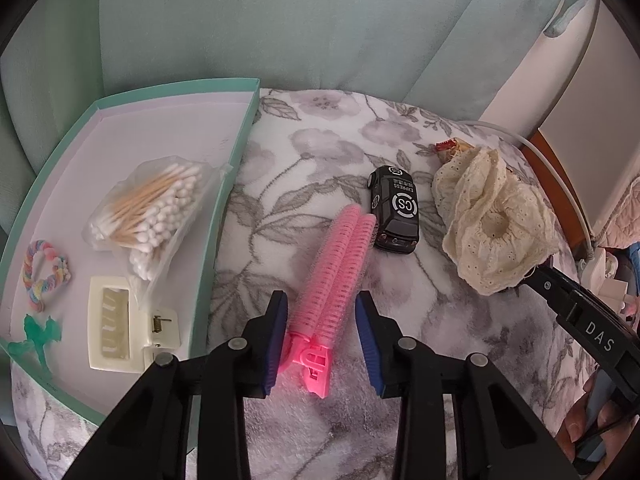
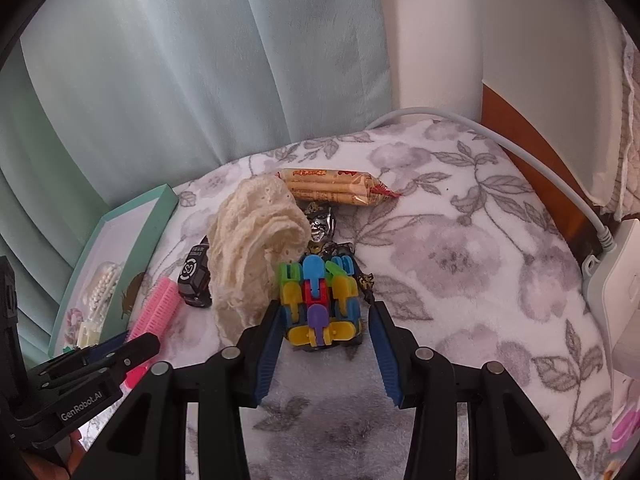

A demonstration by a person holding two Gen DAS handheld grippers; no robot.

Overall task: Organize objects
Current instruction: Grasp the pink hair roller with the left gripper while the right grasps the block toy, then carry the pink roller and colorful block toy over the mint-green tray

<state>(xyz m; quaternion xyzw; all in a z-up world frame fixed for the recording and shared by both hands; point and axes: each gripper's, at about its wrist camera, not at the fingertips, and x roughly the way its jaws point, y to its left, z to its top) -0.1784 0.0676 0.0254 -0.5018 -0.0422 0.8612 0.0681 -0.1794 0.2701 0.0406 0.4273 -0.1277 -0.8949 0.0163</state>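
Where lettering can be read, the black toy car (image 1: 396, 210) shows "CS" and "EXPRESS", and the gripper bodies read "DAS" and "GenRobot.AI". The left gripper (image 1: 322, 336) is spread around the pink hair roller clip (image 1: 334, 268) on the floral blanket (image 1: 320, 144). The right gripper (image 2: 322, 344) is spread around colourful plastic blocks (image 2: 318, 300), the cream lace cloth (image 2: 252, 248) just beside. Cotton swabs (image 1: 148, 208) lie in the teal box (image 1: 224, 200).

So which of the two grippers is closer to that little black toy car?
Left. The left gripper straddles the pink hair roller touching the car; the right gripper sits beyond the lace cloth.
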